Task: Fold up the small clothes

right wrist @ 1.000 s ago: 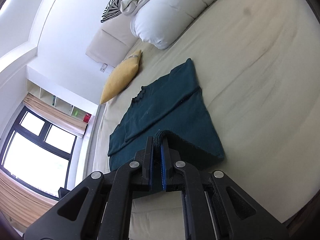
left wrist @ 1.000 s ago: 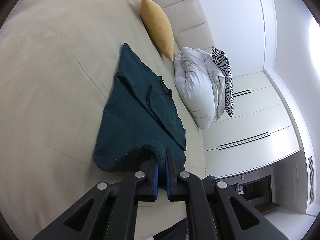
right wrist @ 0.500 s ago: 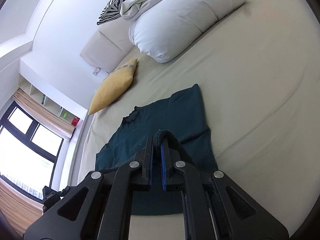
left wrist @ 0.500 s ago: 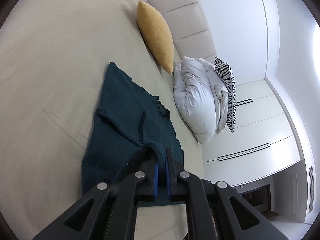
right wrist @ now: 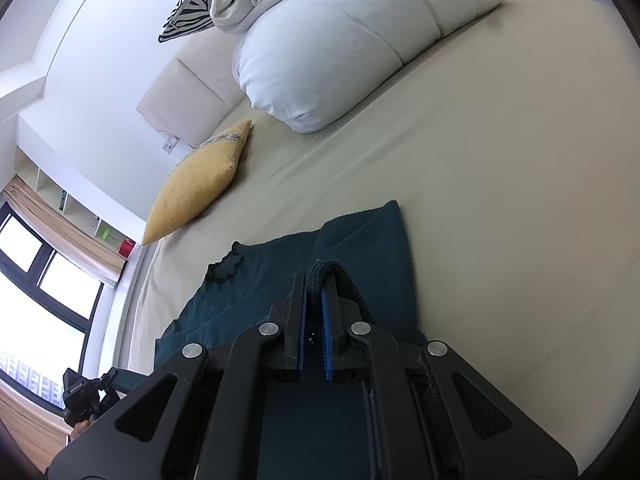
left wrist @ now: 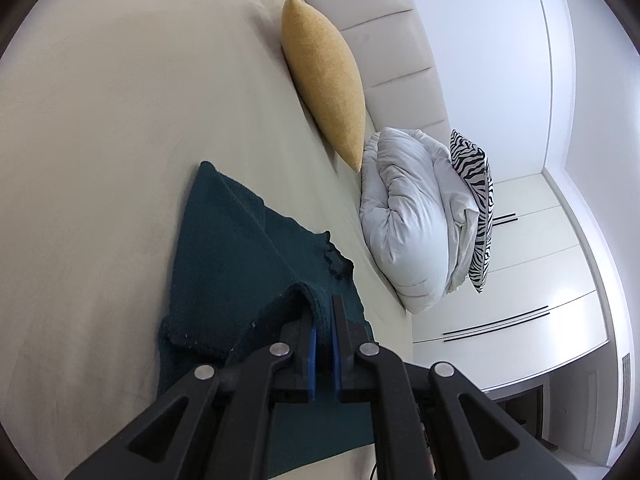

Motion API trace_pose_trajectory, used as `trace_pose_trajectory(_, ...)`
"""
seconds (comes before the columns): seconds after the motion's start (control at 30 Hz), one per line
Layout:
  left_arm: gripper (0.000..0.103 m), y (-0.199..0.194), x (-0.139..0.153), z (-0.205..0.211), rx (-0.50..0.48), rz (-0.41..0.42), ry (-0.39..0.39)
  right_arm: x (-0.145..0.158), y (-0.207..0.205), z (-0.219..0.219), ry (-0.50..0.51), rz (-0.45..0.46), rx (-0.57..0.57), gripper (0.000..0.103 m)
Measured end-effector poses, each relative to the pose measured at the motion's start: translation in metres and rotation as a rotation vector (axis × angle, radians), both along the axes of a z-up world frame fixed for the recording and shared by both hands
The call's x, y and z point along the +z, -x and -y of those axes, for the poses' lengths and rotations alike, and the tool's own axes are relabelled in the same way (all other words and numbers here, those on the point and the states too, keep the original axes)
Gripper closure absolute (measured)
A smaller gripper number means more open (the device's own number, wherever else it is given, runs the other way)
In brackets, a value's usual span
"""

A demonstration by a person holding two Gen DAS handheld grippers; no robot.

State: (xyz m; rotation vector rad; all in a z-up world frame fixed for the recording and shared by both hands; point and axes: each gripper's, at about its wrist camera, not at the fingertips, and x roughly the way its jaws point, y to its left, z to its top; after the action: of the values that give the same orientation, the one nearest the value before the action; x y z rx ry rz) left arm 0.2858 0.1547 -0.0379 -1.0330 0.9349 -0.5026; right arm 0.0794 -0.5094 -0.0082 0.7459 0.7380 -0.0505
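Both tools are clenched on the same dark teal knitted garment [left wrist: 240, 256]: the left tool [left wrist: 323, 320] pinches a raised rolled edge between its blue-padded fingers [left wrist: 311, 344], and the right tool [right wrist: 315, 300] grips another lifted edge of the cloth. Beyond the lifted edges, the garment lies spread on the beige bed [left wrist: 120, 120], its far part flat on the sheet. Near the headboard [left wrist: 384, 52], well apart from the garment, rest a mustard cushion [left wrist: 324, 80], a bundled white duvet [left wrist: 408, 216] and a zebra-striped pillow [left wrist: 478, 208].
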Motion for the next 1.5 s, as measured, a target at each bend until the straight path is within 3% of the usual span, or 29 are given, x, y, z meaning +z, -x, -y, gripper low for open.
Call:
trace_pose_trajectory(0.83,0.095,-0.113,-0.049,0.024,-0.007,-0.066,-0.193,-0.062,-0.15,0.011,0.041,-0.108,-0.009,0.096)
trace_pose_trajectory(0.9,0.084,-0.116,-0.057,0.025,-0.015,-0.084,-0.197,-0.071,-0.156,0.011,0.048,-0.141,-0.009,0.094)
trace_pose_trajectory(0.93,0.072,-0.114,-0.056,0.025,-0.015,-0.073,-0.18,-0.075,-0.157,0.013,0.045,-0.149,-0.019,0.091)
trace_pose_trajectory(0.97,0.064,-0.111,-0.052,0.023,-0.008,-0.057,-0.173,-0.076,-0.155,0.015,0.044,-0.147,-0.034,0.076)
trace_pose_trajectory(1.0,0.047,-0.108,-0.047,0.022,-0.001,-0.045,-0.179,-0.075,-0.152,0.017,0.058,-0.143,-0.065,0.048)
trace_pose_trajectory(1.03,0.037,-0.104,-0.042,0.02,0.007,-0.035,-0.189,-0.073,-0.147,0.02,0.063,-0.136,-0.091,0.04)
trace_pose_trajectory(1.2,0.034,-0.067,-0.015,0.011,0.011,0.039,-0.258,-0.052,-0.121,0.021,0.107,-0.09,-0.119,0.038)
trace_pose_trajectory(1.37,0.035,-0.014,-0.013,0.011,-0.007,0.07,-0.321,-0.044,-0.089,-0.013,0.237,-0.116,0.007,0.039)
trace_pose_trajectory(1.5,0.038,0.026,-0.022,0.018,-0.012,0.073,-0.391,-0.048,-0.058,-0.033,0.278,-0.134,0.074,0.041)
